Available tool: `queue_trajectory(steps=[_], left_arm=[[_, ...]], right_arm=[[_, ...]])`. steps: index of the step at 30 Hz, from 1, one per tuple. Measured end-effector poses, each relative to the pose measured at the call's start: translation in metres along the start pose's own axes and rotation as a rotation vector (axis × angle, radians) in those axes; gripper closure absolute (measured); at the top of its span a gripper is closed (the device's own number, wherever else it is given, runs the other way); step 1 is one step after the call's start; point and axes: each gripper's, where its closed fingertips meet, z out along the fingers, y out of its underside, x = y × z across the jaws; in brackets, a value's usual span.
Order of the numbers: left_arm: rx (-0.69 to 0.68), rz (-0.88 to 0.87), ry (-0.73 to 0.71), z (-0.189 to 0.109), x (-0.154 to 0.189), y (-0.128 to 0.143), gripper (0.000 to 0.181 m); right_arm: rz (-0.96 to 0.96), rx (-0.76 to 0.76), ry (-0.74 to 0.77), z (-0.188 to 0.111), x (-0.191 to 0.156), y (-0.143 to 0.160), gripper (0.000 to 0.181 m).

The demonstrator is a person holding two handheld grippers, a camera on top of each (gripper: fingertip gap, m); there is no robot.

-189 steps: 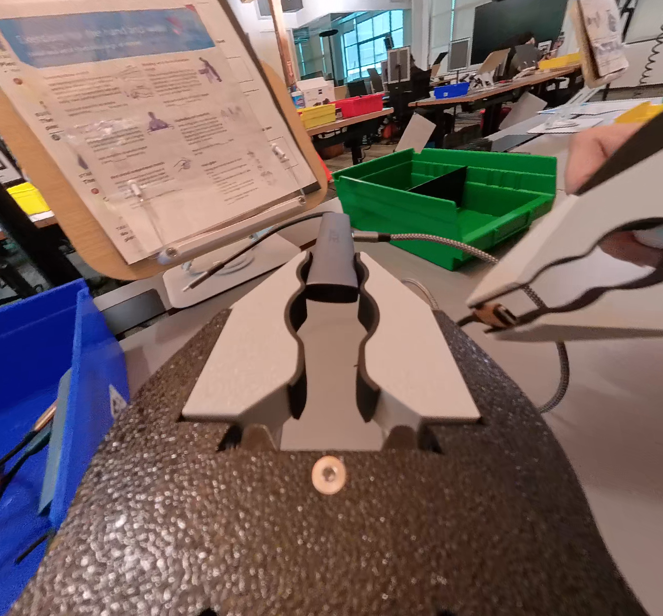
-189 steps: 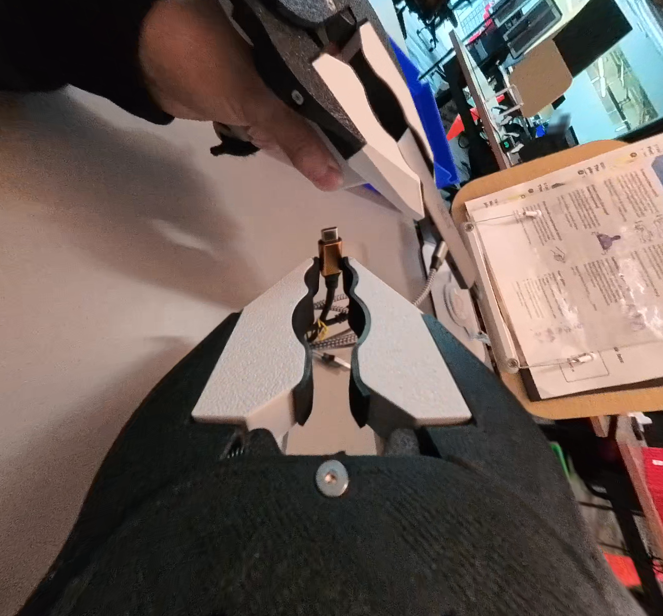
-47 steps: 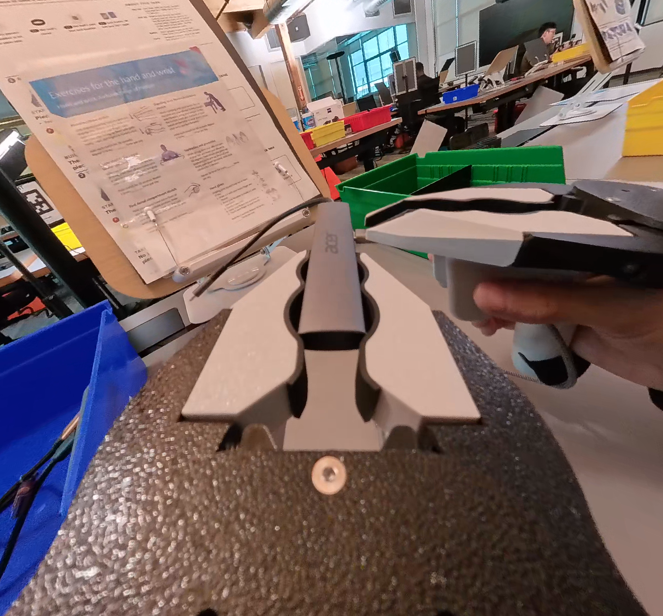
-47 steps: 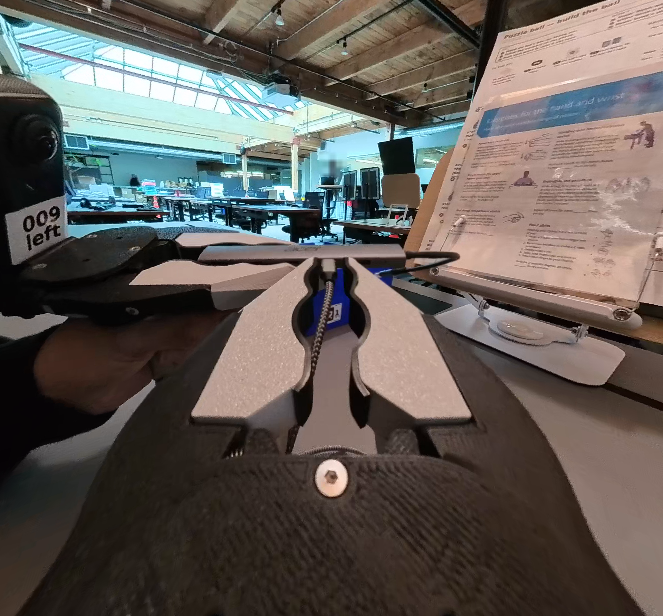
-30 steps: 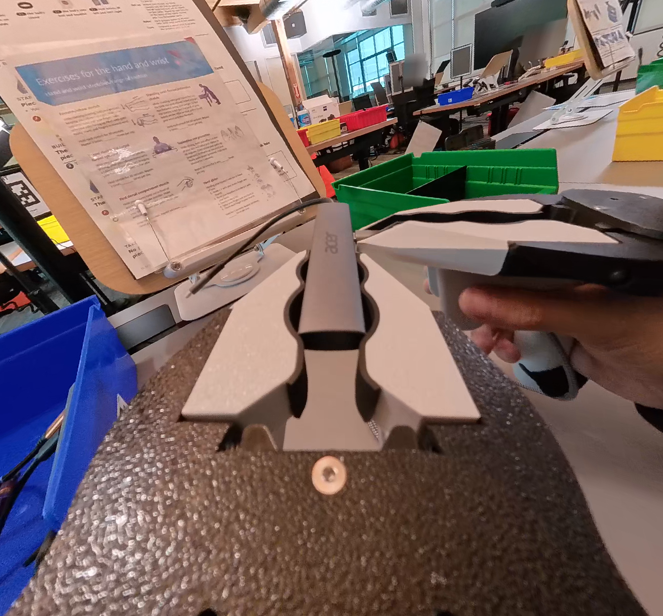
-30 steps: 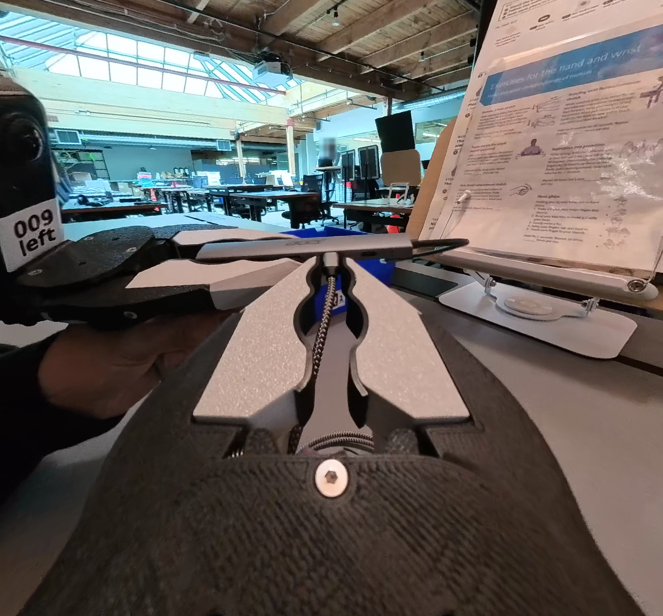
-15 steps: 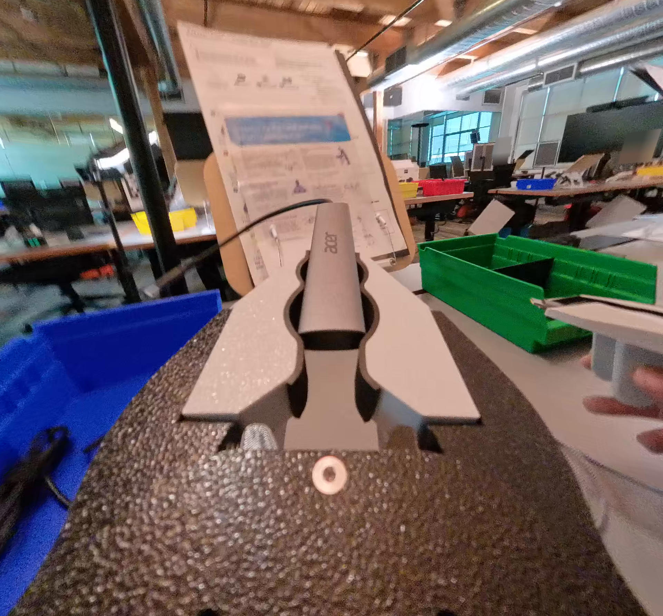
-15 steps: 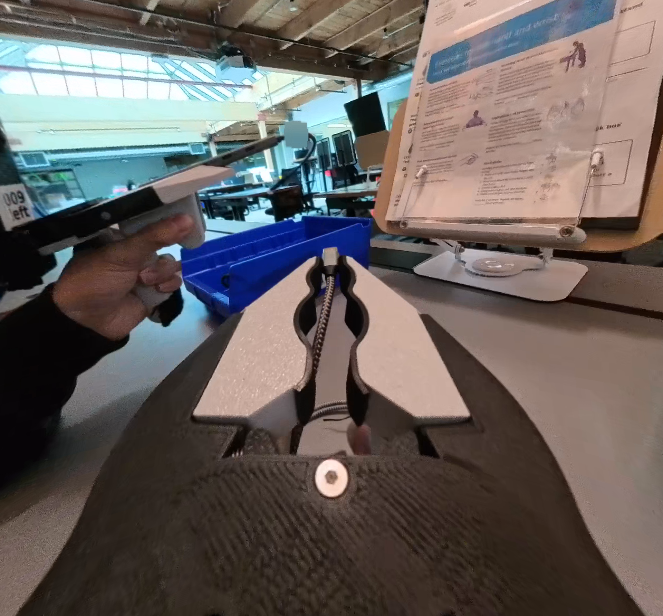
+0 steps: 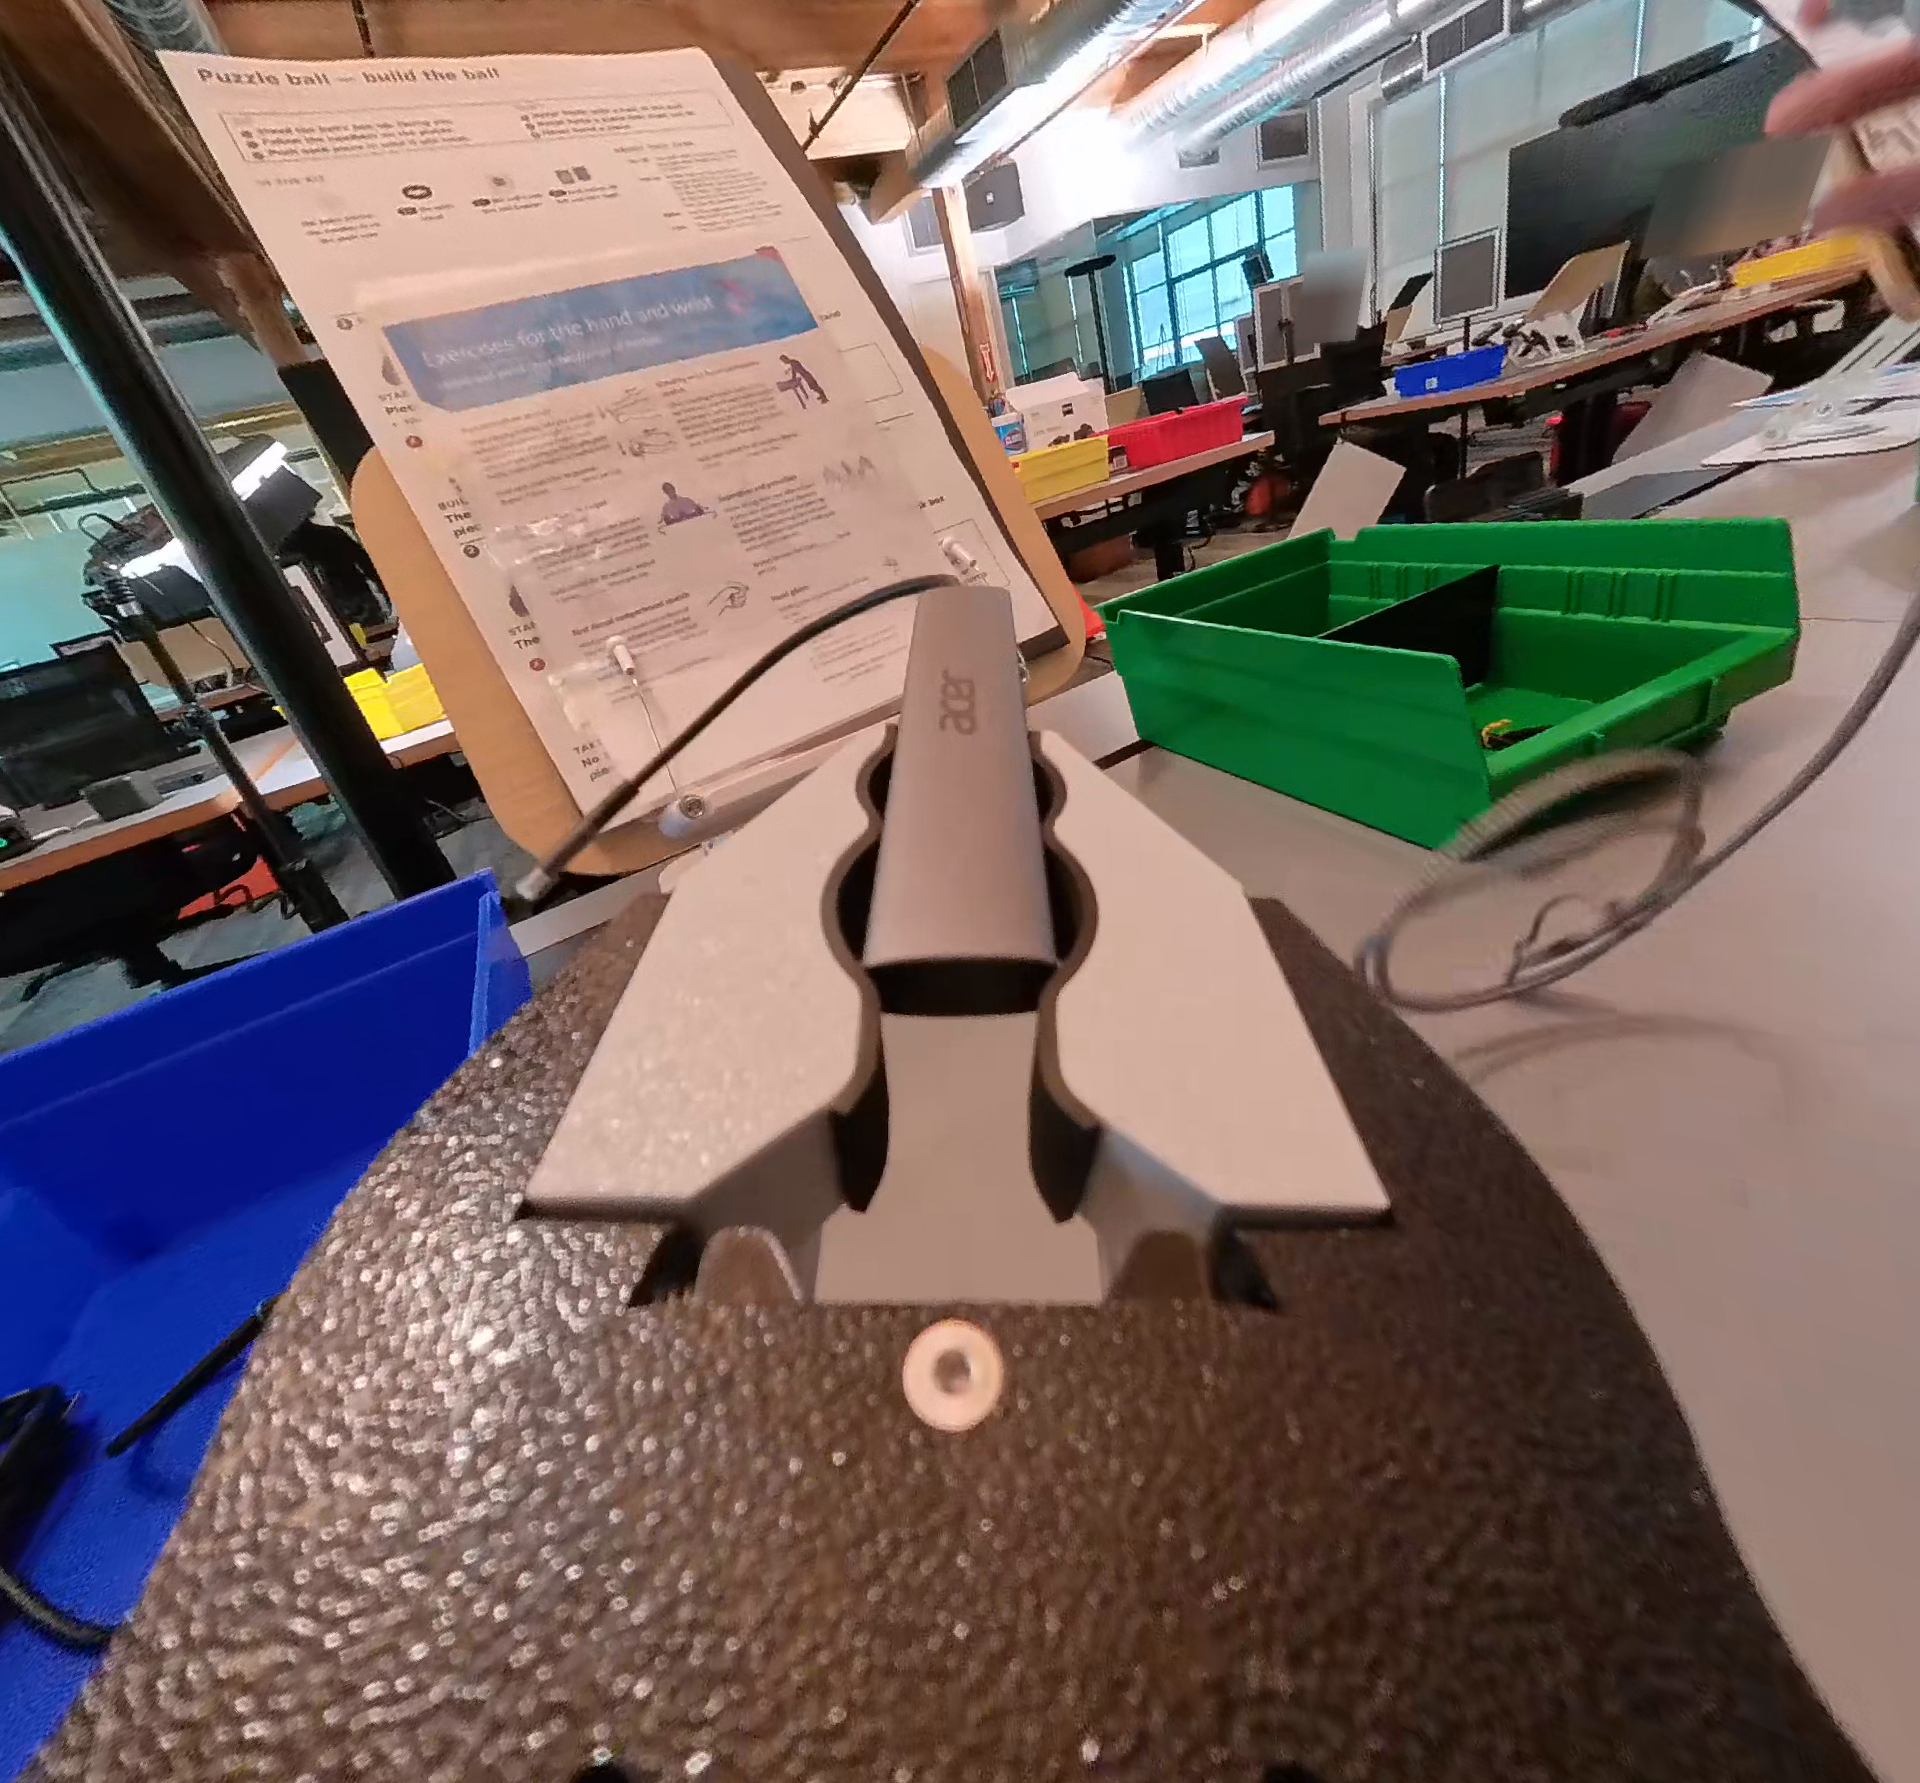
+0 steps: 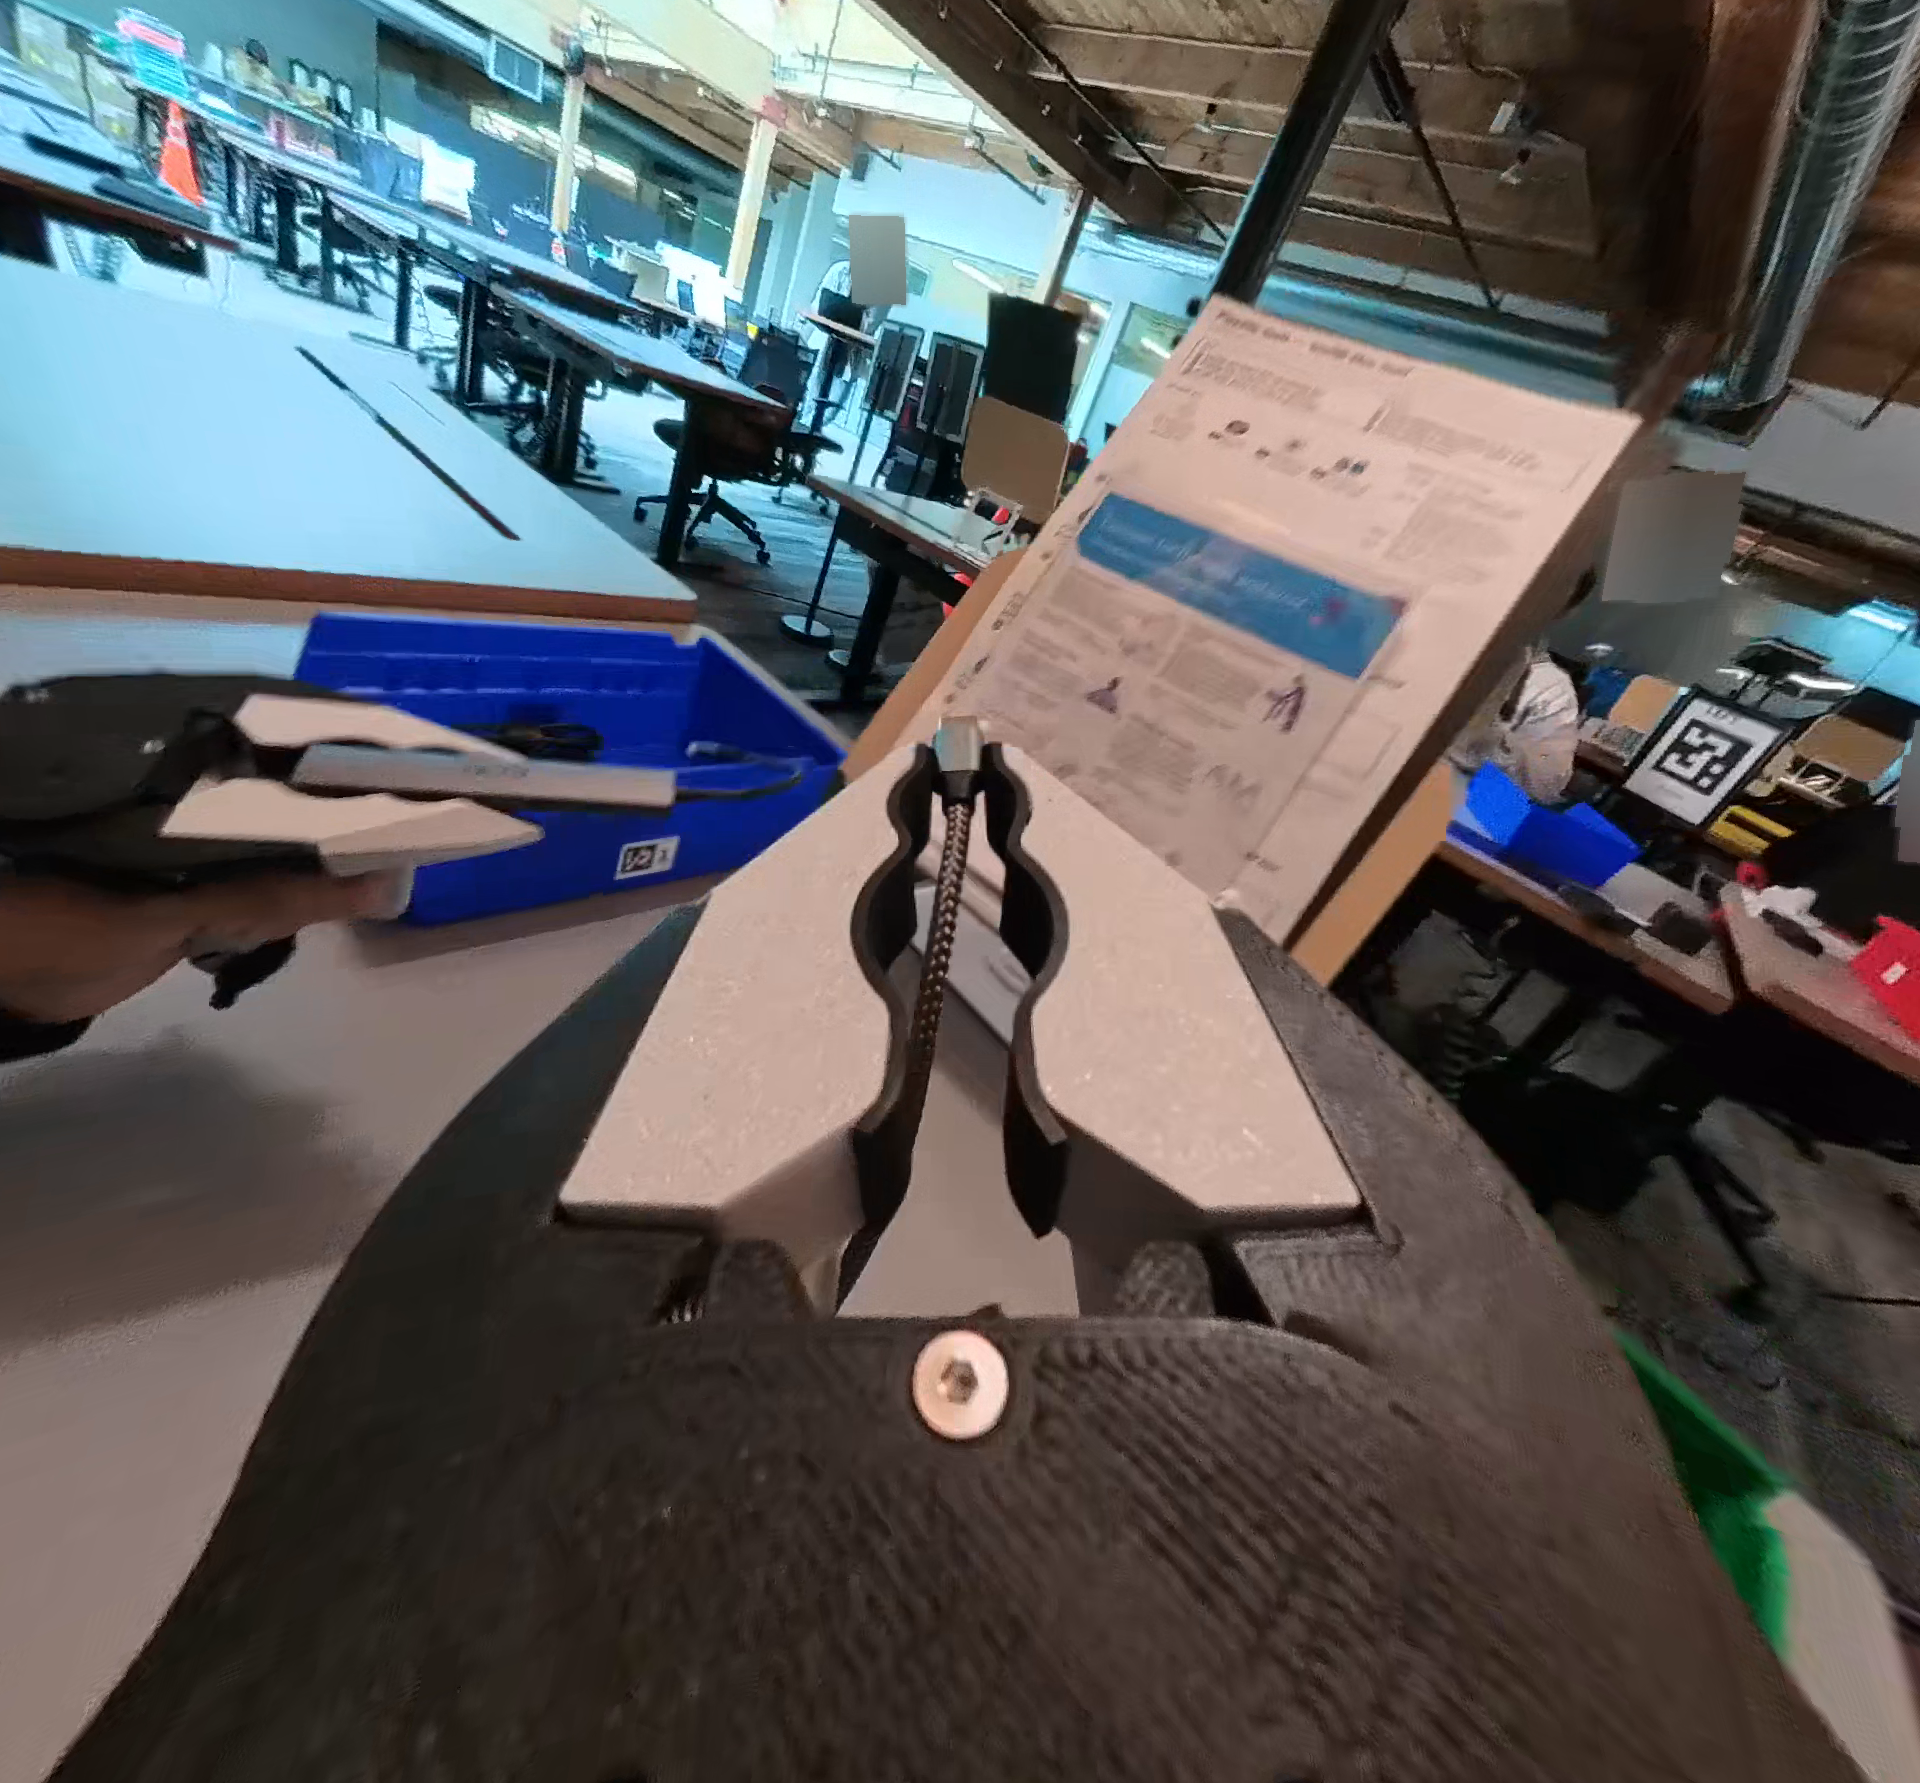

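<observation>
My left gripper (image 9: 956, 741) is shut on a grey bar-shaped adapter hub (image 9: 958, 860), which sticks out forward past the fingertips. A thin black cable (image 9: 727, 684) arcs left from the hub's far end. My right gripper (image 10: 961, 751) is shut on the metal plug of a braided grey cable (image 10: 940, 912), which runs back between the fingers. The plug is free of the hub. In the right wrist view the left gripper (image 10: 509, 793) holds the hub (image 10: 468, 777) at the left, over the table. The cable's slack (image 9: 1538, 860) loops on the table in the left wrist view.
A blue bin (image 10: 582, 694) with dark cables stands at the left, also in the left wrist view (image 9: 208, 1058). A green divided bin (image 9: 1455, 663) stands at the right. A wooden document stand with printed sheets (image 9: 623, 445) stands behind. A hand (image 9: 1849, 102) shows at top right. The tips of one gripper are about 20 centimetres away from the tips of the other.
One second ago the right gripper's plug sat at the hub's side. The grippers have since moved apart, the plug is out of the hub, and the right gripper has risen away.
</observation>
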Motion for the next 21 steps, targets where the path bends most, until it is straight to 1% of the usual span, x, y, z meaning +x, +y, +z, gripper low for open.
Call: queue_trajectory(steps=[2,5,10,13,17,19,21], left_arm=[[-0.009,-0.01,0.009,0.001,0.001,0.001,0.16],[-0.019,-0.02,0.027,0.002,0.004,0.004,0.16],[-0.028,-0.028,0.047,0.003,0.008,0.006,0.16],[-0.03,-0.033,0.054,0.003,0.009,0.007,0.16],[-0.034,-0.046,0.062,0.003,0.009,0.008,0.16],[-0.041,-0.052,0.067,0.004,0.009,0.01,0.16],[-0.041,-0.059,0.074,0.004,0.01,0.01,0.16]], right_arm=[[-0.015,0.015,0.019,-0.004,0.024,-0.026,0.173],[-0.074,-0.03,0.048,-0.004,0.056,-0.051,0.172],[-0.198,-0.124,0.156,0.004,0.124,-0.071,0.173],[-0.211,-0.126,0.205,0.005,0.153,-0.081,0.173],[-0.214,-0.103,0.256,0.004,0.174,-0.08,0.174],[-0.225,-0.086,0.279,0.004,0.18,-0.072,0.174],[-0.198,-0.102,0.316,0.005,0.185,-0.054,0.174]])
